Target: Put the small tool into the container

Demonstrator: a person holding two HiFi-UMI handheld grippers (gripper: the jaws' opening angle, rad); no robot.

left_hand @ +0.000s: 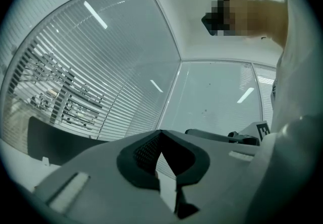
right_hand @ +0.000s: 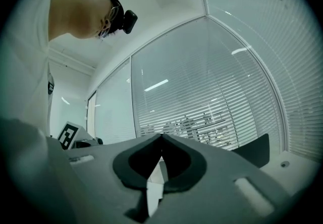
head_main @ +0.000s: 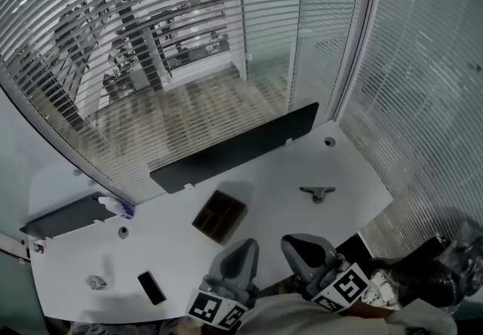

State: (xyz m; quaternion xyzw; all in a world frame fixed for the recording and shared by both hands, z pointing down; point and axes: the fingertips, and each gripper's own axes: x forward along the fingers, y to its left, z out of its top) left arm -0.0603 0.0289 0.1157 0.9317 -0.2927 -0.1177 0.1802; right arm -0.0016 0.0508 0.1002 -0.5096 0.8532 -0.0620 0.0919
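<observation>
On the white corner desk (head_main: 264, 175) beneath slatted glass walls, the small tool (head_main: 318, 192) lies right of centre, well apart from the brown divided container (head_main: 219, 216); the left gripper (head_main: 240, 252) and right gripper (head_main: 306, 250), at bottom centre, are pinched together empty, so descending unopened might knock the tool away.

An office, by the look of its fittings: a curved white desk (head_main: 287, 167) runs beneath floor-to-ceiling glass walls hung with pale horizontal blinds (head_main: 189, 24). Low black divider screens (head_main: 234, 146) stand along the desk's far edge, round cable grommets (head_main: 329, 142) are set into its top, and long strip lights (right_hand: 155, 85) gleam in the glazing.
</observation>
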